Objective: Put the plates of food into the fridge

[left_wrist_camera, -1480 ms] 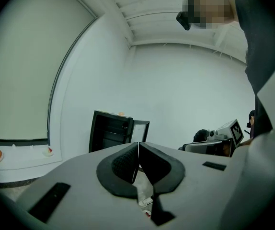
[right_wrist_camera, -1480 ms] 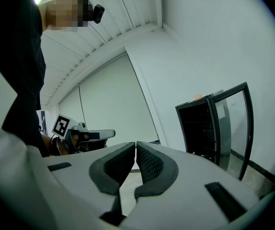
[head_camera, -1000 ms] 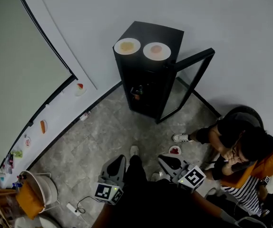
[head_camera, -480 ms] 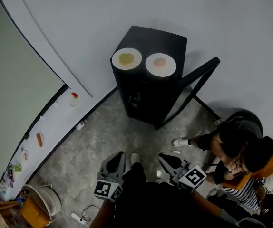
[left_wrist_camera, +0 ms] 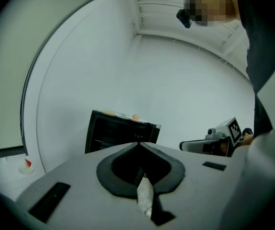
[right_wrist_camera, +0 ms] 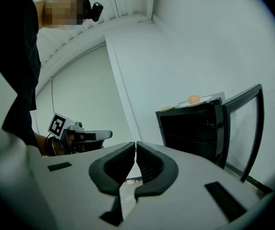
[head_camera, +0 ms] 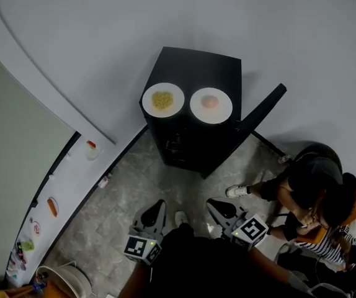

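A black mini fridge (head_camera: pixel 196 129) stands against the white wall with its glass door (head_camera: pixel 262 109) swung open to the right. On its top sit two white plates: one with yellow food (head_camera: pixel 163 100) on the left, one with an orange-pink piece (head_camera: pixel 211 105) on the right. Both grippers are held low in the head view, well short of the fridge. My left gripper (head_camera: pixel 159 205) is shut with nothing in it, and my right gripper (head_camera: pixel 215 203) is also shut and empty. The fridge (left_wrist_camera: pixel 120 132) shows ahead in the left gripper view, and the fridge (right_wrist_camera: pixel 192 128) also in the right gripper view.
A person sits on the floor at the right (head_camera: pixel 317 191), a white shoe (head_camera: pixel 235 191) stretched toward the fridge. Small toy foods lie along the white ledge (head_camera: pixel 53 206) at the left. The floor is grey stone tile (head_camera: pixel 134 179).
The fridge and its plates have slid lower and grown larger in the head view as I walk toward them. Both grippers stay shut and side by side.
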### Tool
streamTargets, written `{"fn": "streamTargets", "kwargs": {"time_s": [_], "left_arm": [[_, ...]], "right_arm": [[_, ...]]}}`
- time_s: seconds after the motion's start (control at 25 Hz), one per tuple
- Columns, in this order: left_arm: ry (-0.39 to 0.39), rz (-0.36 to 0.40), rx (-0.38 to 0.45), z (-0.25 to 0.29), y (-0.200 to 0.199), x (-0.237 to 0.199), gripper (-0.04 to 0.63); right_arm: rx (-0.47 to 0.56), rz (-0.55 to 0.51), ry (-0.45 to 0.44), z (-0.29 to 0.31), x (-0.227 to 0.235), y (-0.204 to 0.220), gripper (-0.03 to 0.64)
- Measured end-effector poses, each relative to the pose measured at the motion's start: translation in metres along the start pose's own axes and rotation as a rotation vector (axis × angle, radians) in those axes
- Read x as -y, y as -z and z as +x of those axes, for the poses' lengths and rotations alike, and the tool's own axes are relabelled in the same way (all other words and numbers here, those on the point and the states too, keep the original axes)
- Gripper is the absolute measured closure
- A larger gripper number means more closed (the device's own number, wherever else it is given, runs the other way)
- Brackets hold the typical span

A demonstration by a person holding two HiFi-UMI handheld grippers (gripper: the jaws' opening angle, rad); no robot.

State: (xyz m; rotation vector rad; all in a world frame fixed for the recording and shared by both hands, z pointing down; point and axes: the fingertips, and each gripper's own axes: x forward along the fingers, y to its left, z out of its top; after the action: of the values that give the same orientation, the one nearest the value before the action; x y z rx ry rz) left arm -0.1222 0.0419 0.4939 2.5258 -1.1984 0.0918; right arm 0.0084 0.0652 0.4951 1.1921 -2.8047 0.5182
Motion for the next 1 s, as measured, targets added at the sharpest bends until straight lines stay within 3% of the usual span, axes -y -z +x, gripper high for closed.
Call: {"fn": "streamTargets", "kwargs": {"time_s": [0.36,0.6,1.0], "left_arm": [[0.086,-0.005,-0.026,0.032,-0.013,-0.042,0.569],[0.076,-0.013,-0.016,0.038,-0.02,-0.051,0.569],[0.062,-0.013,-0.025,0.06,-0.023,-0.044,0.569]], "right_arm": [[0.025,0.038,0.065,0.044,0.02,-0.013,0.589],[-0.008,0.057,0.106,0.049,0.031,-0.013,0.589],[0.077,0.132,0.152,0.053,0.078,-0.036,0.588]]}}
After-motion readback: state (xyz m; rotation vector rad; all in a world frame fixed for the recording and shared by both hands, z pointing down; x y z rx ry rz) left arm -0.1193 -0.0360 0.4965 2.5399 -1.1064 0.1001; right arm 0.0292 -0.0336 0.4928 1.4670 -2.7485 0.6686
